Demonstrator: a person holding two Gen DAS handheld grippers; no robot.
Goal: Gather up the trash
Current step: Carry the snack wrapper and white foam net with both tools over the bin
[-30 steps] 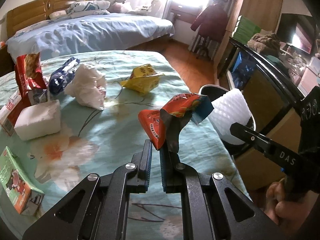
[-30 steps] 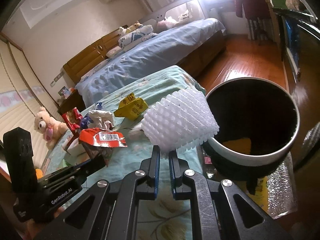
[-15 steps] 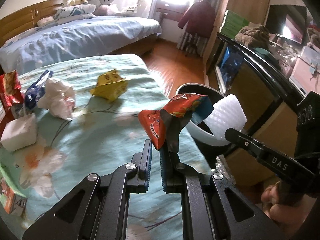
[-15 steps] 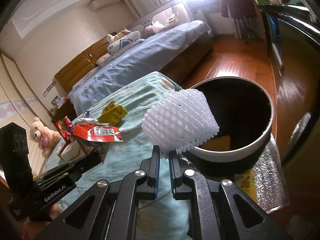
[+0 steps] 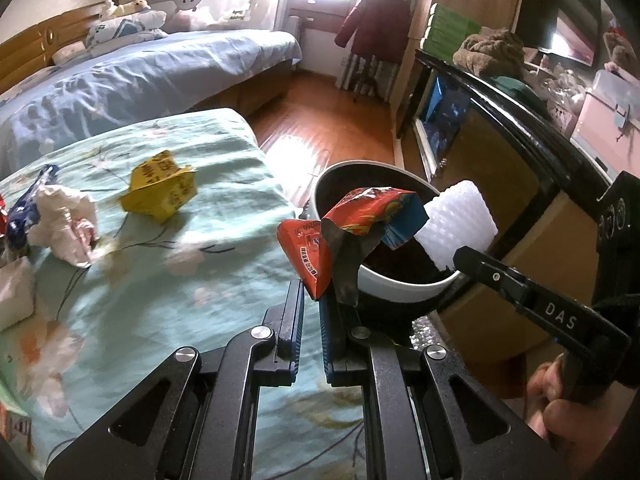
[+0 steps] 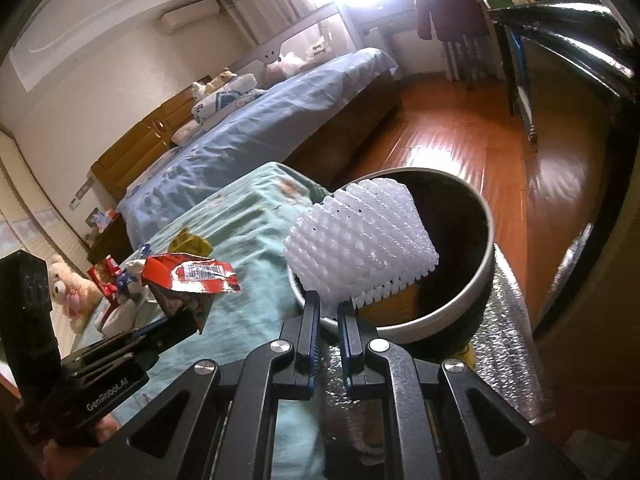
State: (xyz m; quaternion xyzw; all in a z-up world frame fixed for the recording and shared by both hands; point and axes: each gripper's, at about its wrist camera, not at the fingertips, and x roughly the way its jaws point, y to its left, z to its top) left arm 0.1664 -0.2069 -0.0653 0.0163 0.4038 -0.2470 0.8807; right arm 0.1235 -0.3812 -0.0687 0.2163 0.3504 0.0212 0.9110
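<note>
My left gripper (image 5: 311, 300) is shut on a crumpled red snack wrapper (image 5: 360, 220), held at the near rim of a round dark bin (image 5: 400, 292) with a white rim. My right gripper (image 6: 329, 308) is shut on a white foam fruit net (image 6: 360, 240) that hangs over the bin (image 6: 472, 280). The foam net (image 5: 456, 220) and the right gripper's black finger show on the right of the left wrist view. In the right wrist view the red wrapper (image 6: 192, 276) sits left, just short of the bin.
On the green floral bedspread (image 5: 180, 264) lie a yellow wrapper (image 5: 164, 188), a crumpled white bag (image 5: 64, 224), a blue packet (image 5: 24, 208) and a white tissue block (image 5: 12, 296). A blue bed (image 5: 140, 72), a black-edged cabinet (image 5: 500, 128) and wooden floor (image 5: 328, 120) surround the bin.
Both grippers have carried their loads rightward off the bedspread toward the bin. The foam net now hangs over the bin's opening and the wrapper has reached its rim.
</note>
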